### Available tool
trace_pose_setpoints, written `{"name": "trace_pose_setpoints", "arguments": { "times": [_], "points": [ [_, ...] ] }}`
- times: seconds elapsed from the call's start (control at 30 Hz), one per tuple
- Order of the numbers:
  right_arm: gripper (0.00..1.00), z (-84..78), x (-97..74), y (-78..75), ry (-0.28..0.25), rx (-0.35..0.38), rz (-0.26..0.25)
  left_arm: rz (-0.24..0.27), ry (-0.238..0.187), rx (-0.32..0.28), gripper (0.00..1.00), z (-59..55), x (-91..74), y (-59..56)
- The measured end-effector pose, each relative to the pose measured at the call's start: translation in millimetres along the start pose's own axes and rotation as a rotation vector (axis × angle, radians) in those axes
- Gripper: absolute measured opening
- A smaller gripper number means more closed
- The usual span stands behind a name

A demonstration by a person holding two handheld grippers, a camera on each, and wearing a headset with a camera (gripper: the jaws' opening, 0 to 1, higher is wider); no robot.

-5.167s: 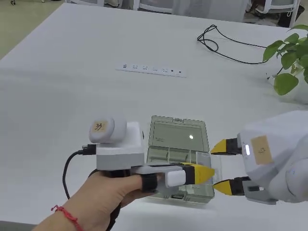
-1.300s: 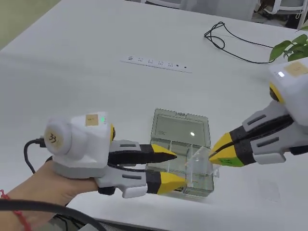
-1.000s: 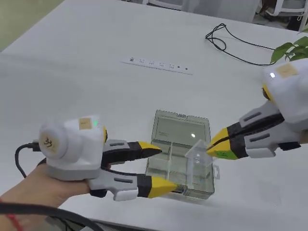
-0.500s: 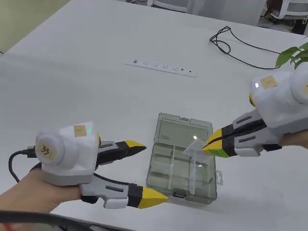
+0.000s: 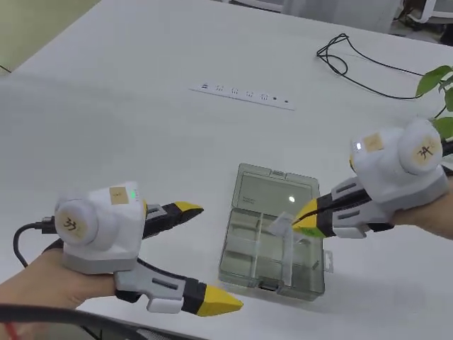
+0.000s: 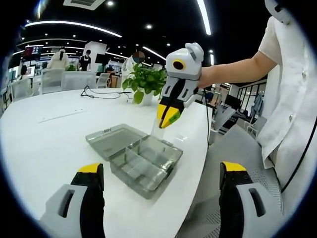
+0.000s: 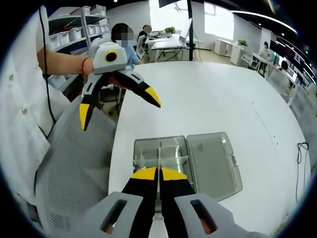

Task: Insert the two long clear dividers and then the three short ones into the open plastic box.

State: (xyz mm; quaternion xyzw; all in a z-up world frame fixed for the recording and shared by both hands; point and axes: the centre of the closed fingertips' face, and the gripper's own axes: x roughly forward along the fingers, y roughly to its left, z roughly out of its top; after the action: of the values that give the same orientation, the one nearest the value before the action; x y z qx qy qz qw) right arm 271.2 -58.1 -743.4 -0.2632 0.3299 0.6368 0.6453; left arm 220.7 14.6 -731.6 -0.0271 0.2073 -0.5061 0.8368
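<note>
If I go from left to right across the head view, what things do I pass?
First the left gripper → plastic box → plant. The right gripper, holding a clear divider, overlaps the box, so it's left out.

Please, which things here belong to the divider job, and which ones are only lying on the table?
For the job: plastic box, open; clear divider in the right gripper; left gripper, open.
Only lying about: power strip, black cable, green plant.

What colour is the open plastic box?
The box is see-through with a greyish-green tint; the head view shows it best.
</note>
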Motion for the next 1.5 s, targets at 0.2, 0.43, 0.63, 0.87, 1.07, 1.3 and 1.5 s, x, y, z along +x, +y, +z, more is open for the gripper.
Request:
{"name": "trace_pose_setpoints", "arguments": {
  "times": [0.2, 0.43, 0.63, 0.87, 1.07, 1.3, 1.5],
  "points": [
    [0.03, -3.9, 4.2, -0.1, 0.004, 0.011, -0.002, 0.001, -0.001, -0.003, 1.00, 0.2, 0.4, 1.2],
    [0.03, -9.0, 9.2, -2.6, 0.007, 0.014, 0.000, 0.001, -0.001, -0.005, 1.00, 0.3, 1.8, 1.1],
    [0.03, -11.5, 12.2, -1.3, 0.013, -0.004, -0.004, 0.001, -0.011, -0.013, 1.00, 1.7, 2.1, 0.0],
    [0.02, -10.8, 16.5, 1.3, 0.008, -0.027, -0.003, 0.000, -0.012, -0.018, 1.00, 0.1, 2.7, 0.5],
    [0.02, -11.3, 20.6, 1.1, 0.010, -0.088, 0.000, -0.004, -0.009, -0.023, 1.00, -1.0, 3.3, -0.2],
    [0.02, -13.3, 24.8, -1.9, 0.019, -0.108, 0.001, -0.005, -0.010, -0.023, 1.00, -1.7, 4.7, -0.1],
    [0.02, -15.0, 32.2, -3.6, 0.033, -0.105, 0.006, -0.007, -0.004, -0.021, 1.00, -3.0, 5.1, 0.3]
  ]
}}
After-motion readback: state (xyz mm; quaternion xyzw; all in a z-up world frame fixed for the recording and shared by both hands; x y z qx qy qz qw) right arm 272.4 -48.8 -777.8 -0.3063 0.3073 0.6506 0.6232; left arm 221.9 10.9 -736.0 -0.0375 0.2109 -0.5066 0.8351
